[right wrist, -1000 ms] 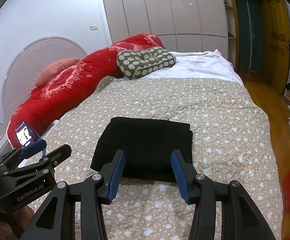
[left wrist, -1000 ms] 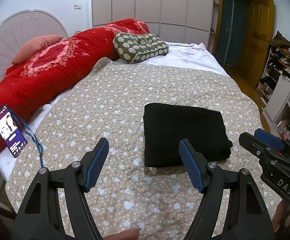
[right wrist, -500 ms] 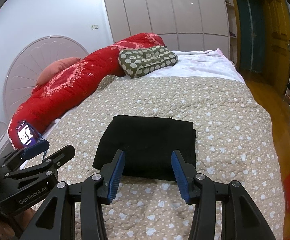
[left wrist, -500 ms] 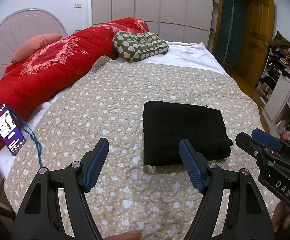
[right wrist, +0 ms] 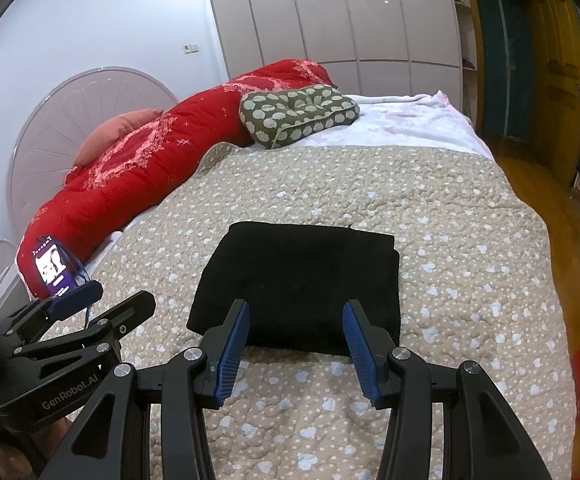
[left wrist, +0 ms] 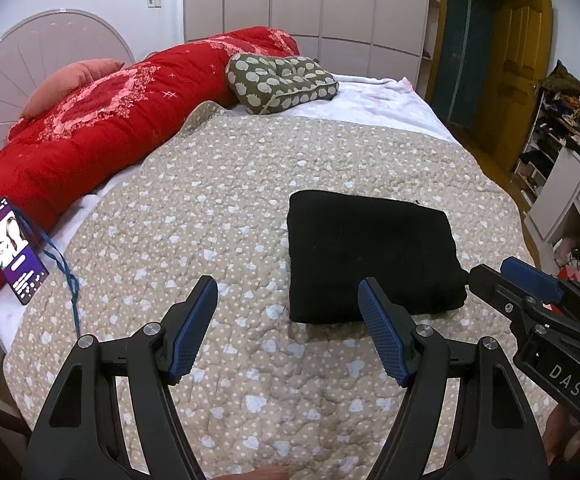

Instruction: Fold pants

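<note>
Beige quilt covers the bed; black folded pants lie on it, right of the left gripper, its jaws spread, empty. From the right wrist, pants sit just beyond the right gripper, likewise agape.

Even, soft indoor light from ceiling lamps glints on the far wardrobe doors; both views stay sharp, with heavy fisheye bending and black vignetted corners
</note>
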The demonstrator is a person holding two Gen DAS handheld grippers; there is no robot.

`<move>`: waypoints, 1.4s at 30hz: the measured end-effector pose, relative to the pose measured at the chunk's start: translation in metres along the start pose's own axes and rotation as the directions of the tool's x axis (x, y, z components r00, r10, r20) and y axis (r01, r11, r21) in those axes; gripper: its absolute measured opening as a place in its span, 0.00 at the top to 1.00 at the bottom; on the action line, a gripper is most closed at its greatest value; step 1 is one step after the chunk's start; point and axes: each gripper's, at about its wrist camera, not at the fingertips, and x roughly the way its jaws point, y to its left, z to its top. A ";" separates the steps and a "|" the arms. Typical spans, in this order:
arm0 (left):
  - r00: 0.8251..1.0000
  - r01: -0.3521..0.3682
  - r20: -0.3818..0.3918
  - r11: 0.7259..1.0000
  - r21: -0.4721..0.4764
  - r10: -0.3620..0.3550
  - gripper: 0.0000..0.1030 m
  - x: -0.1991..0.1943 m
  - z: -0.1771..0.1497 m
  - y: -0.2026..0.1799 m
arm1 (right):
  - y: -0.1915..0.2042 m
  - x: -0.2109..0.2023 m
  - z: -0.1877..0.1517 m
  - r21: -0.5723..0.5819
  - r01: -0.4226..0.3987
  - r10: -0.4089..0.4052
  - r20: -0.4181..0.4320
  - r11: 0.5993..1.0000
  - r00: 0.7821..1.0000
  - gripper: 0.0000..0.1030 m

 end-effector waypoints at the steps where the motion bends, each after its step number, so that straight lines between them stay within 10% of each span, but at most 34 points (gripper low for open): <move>1: 1.000 0.000 -0.002 1.000 -0.001 0.000 0.29 0.001 0.000 0.000 | 0.000 0.001 0.000 -0.001 0.000 0.000 -0.002 1.000 1.000 0.54; 42: 1.000 0.011 -0.015 1.000 0.000 -0.011 0.29 0.022 -0.007 0.010 | -0.030 0.025 -0.017 0.022 0.042 -0.042 -0.042 0.999 0.998 0.54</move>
